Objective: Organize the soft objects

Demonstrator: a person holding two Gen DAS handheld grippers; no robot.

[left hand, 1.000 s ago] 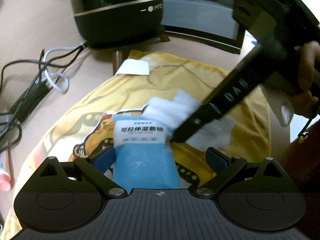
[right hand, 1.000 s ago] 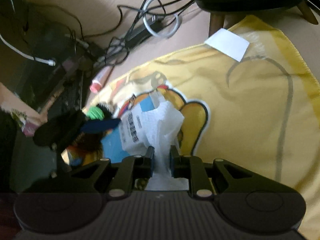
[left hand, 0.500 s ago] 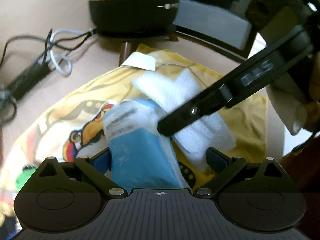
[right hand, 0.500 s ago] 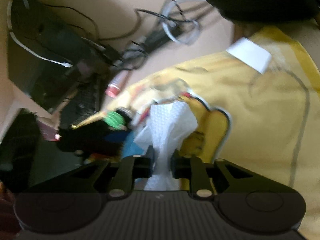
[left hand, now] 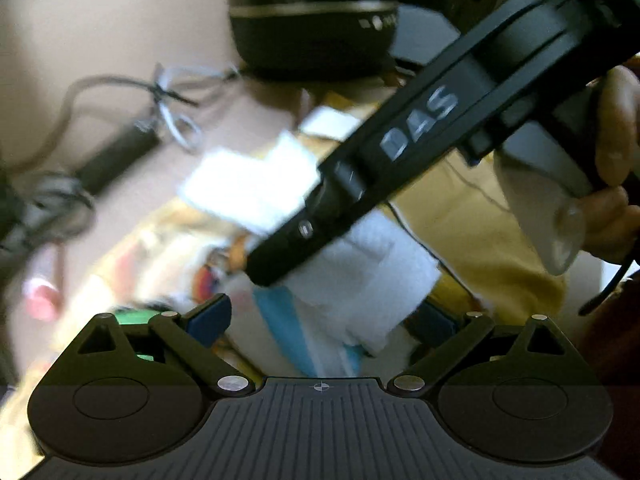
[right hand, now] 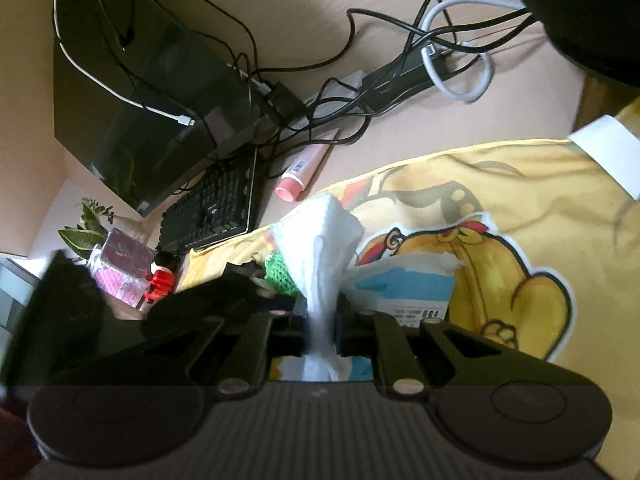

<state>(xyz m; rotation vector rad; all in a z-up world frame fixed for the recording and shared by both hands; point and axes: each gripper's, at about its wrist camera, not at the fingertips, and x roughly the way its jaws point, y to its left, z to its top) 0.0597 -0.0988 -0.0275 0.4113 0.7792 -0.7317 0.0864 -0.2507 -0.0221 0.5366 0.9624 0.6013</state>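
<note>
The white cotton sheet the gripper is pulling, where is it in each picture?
Left wrist view: the white cotton sheet sits mid-frame, partly behind the right gripper.
Right wrist view: it stands up at centre, pinched between the right gripper's fingers.
Shared landmark: the yellow cartoon cloth under everything.

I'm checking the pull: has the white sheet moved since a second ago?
Yes. In the right claw, the white sheet has come out of the blue packet, toward the pink tube.
</note>
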